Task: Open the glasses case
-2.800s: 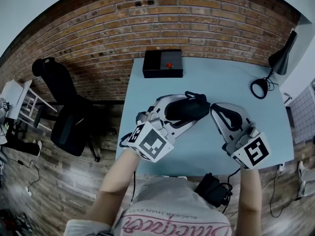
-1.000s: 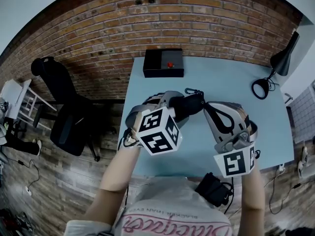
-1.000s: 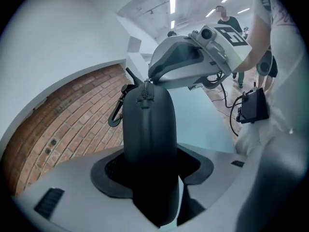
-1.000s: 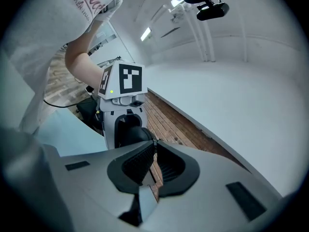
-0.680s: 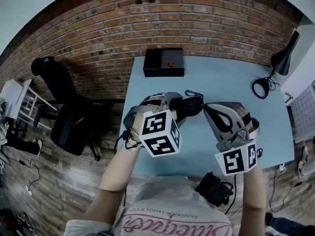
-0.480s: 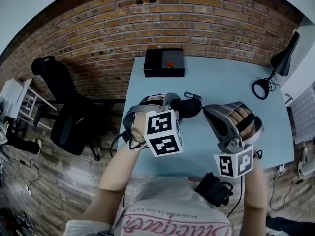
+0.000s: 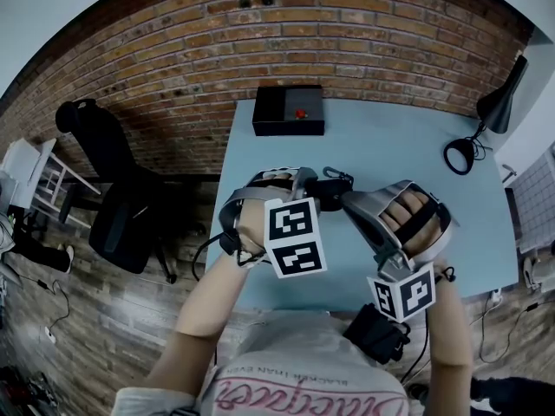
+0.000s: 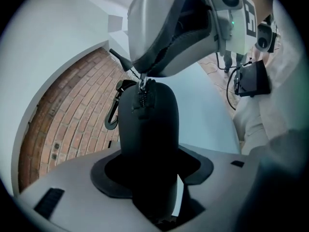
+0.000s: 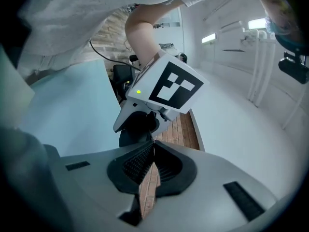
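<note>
While your left gripper (image 7: pixel 310 187) jaws clamp the glasses case (image 8: pixel 147 129), your right gripper (image 9: pixel 153 144) jaws pinch its zipper pull (image 8: pixel 143 83).

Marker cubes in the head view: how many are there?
2. The left cube is near the picture's middle, over the table; the right cube is lower and to its right, at the table's front edge. None looks hidden.
</note>
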`<state>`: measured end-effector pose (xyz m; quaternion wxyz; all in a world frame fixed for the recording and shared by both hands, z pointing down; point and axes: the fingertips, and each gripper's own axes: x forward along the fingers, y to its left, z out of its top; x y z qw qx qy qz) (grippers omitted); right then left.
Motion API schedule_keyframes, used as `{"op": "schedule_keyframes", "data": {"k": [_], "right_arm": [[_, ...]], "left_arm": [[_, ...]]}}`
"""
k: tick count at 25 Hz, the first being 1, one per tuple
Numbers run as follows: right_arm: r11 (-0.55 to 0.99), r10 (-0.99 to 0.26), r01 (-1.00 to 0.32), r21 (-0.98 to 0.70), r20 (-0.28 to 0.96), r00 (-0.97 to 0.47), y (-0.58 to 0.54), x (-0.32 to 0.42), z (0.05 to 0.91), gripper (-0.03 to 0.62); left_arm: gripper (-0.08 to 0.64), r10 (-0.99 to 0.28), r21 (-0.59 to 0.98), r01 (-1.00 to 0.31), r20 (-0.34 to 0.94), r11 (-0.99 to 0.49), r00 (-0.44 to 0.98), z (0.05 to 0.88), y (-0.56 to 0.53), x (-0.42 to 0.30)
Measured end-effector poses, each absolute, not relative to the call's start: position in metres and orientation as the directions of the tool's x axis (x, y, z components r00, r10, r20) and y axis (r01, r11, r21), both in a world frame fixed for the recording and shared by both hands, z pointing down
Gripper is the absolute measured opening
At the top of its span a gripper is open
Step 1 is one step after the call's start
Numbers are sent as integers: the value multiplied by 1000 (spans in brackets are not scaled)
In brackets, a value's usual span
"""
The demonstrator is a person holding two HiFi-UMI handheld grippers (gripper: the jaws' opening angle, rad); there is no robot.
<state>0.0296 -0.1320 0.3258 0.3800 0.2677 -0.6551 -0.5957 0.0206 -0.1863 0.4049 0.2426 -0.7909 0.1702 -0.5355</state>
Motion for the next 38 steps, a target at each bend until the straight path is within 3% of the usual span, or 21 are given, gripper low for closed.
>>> {"op": "schedule_keyframes", "data": {"k": [5, 8, 13, 16, 22, 29, 38], "right_arm": [[263, -796, -117, 958, 147, -587, -135, 31, 317, 18], [332, -804, -326, 885, 85, -589, -138, 40, 302, 19], [440, -823, -657, 612, -19, -568, -149, 64, 279, 20], [471, -840, -792, 387, -76, -537, -156, 77, 277, 20], [458, -872, -873, 166, -103, -478, -161, 98, 289, 20], [428, -892, -903, 35, -141, -429, -156, 99, 296, 20], [411, -905, -912, -8, -129, -406, -146, 96, 310, 18]], "left_arm": [[256, -475, -470, -153, 708, -869, 523, 399, -184, 25], [256, -426, -350, -253, 632, -902, 647, 393, -181, 28], [256, -361, -105, -351, 424, -931, 831, 375, -176, 36], [256, -367, 17, -387, 285, -922, 886, 360, -177, 39], [256, -414, 205, -424, 90, -882, 906, 339, -179, 40], [256, -453, 441, -351, -147, -826, 880, 317, -181, 31], [258, -460, 473, -317, -223, -822, 860, 316, -168, 30]]}}
